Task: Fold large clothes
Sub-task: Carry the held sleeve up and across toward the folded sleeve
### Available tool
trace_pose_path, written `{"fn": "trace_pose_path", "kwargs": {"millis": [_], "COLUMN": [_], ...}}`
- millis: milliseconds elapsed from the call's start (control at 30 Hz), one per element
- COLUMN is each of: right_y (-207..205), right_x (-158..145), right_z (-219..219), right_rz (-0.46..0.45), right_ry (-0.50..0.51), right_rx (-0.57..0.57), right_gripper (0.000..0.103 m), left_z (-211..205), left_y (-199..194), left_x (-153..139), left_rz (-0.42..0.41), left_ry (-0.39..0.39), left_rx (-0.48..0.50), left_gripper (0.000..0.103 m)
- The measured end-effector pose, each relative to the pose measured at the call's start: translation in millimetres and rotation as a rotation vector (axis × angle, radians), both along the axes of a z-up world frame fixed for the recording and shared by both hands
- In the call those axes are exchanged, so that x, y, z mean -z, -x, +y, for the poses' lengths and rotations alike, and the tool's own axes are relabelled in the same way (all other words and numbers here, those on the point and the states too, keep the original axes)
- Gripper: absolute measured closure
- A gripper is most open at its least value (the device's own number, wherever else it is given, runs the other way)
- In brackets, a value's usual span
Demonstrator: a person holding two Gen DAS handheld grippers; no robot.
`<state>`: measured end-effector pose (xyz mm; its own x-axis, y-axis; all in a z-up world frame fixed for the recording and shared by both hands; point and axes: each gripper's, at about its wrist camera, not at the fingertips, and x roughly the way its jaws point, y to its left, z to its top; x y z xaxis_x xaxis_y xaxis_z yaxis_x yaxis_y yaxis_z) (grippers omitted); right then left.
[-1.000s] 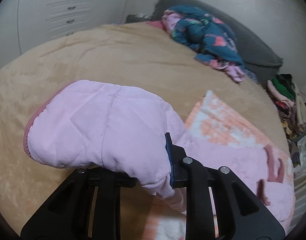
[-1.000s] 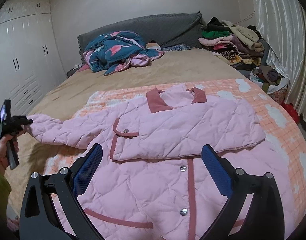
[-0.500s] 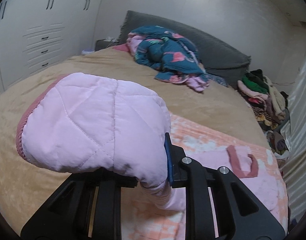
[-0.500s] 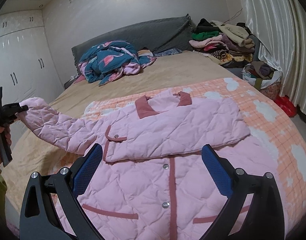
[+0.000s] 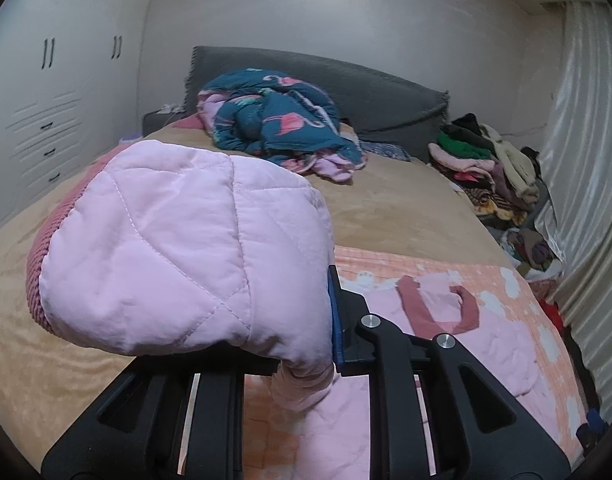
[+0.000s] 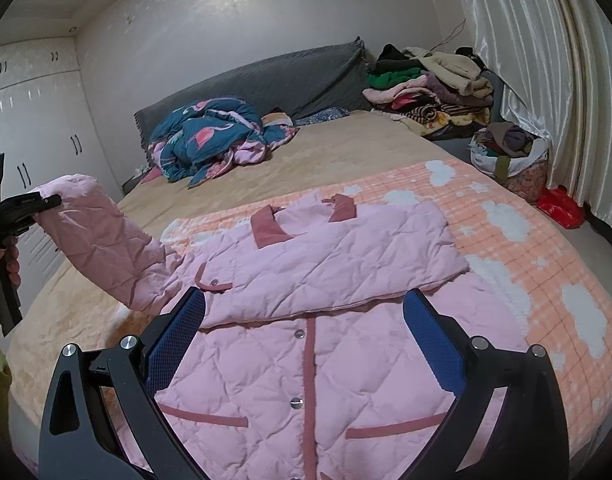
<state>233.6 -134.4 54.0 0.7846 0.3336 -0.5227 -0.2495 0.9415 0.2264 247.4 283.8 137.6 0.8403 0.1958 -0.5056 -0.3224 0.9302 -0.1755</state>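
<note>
One quilted pink jacket [image 6: 306, 280], ribbed cuff [image 5: 46, 256], puffy sleeve [image 5: 178, 256]

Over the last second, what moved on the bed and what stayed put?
The left gripper, clamped on the cuff, raised the pink jacket's sleeve off the tan bedspread, toward the jacket body. The right gripper stayed open above the jacket front. The other sleeve stayed folded across the chest.

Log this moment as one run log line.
step: folding sleeve | left claw: shut on sleeve, lifted | right claw: open over pink jacket | jacket's other sleeve: folded across chest
</note>
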Motion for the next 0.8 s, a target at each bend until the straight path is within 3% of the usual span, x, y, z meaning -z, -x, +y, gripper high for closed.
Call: {"fn": "trace_pose_path", "kwargs": {"millis": [300, 800], "right_y": [5.6, 3.8], "right_x": [-5.3, 4.9], "right_z": [-27.6, -65.1], "right_rz": [-0.013, 0.003], "right_ry": [-0.023, -0.066], "right_rx": [0.027, 0.073], "right_gripper": [0.004, 0.004], "left_z": [-51.0, -134.1], "left_y": [-9.3, -32.3], "left_x": [-8.0, 2.2], "left_rz": [-0.007, 0.018], "left_ry": [-0.049, -0.109], "left_rx": [0.066, 0.186], "left_gripper": [0.092, 0.092]}}
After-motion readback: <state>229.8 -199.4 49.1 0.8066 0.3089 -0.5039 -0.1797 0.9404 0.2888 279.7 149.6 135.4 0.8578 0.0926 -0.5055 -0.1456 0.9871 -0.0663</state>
